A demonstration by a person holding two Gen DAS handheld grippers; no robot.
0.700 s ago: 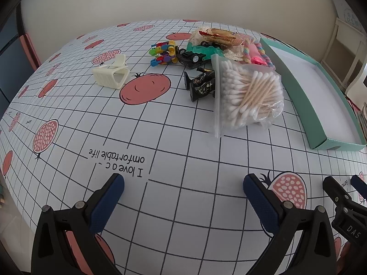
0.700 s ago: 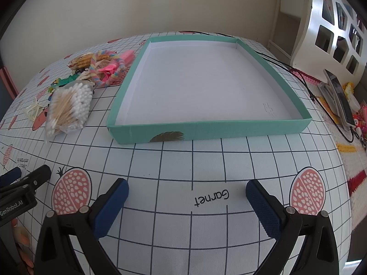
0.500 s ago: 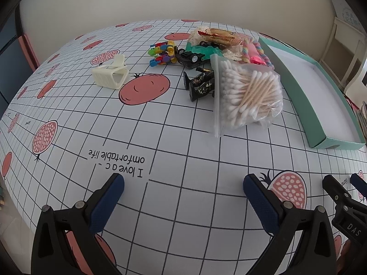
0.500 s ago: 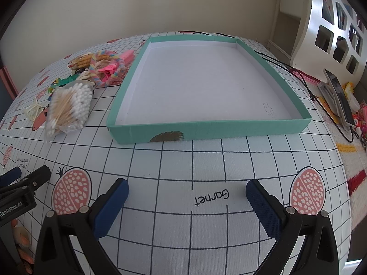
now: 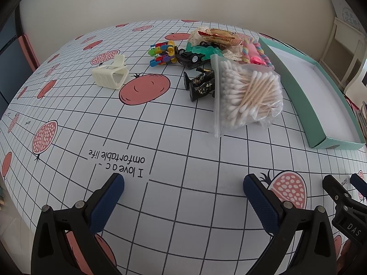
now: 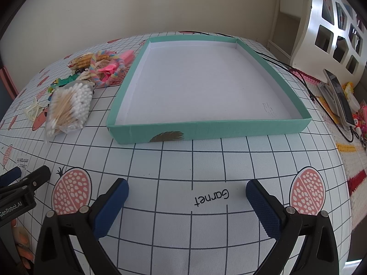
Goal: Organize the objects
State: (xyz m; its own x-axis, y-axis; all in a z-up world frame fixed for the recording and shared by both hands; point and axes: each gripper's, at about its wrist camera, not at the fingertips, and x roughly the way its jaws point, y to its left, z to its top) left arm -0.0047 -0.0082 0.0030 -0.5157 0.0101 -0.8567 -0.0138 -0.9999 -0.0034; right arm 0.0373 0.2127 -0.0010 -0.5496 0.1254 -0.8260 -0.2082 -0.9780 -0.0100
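Start of sorting, nothing yet placed. Left to right on the gridded tablecloth (image 5: pixel 160 206): a cream hair claw clip (image 5: pixel 110 75), a multicoloured block toy (image 5: pixel 163 53), a black toy car (image 5: pixel 191 58), a black patterned clip (image 5: pixel 201 85), a bag of cotton swabs (image 5: pixel 246 92), a pile of snack packets and hair ties (image 6: pixel 104 67), then the teal tray (image 6: pixel 206 134), whose floor is bare. Left gripper (image 5: pixel 183 184) and right gripper (image 6: pixel 187 189) both hang spread wide over the cloth, holding nothing. Every item remains to be moved, judging by the tray.
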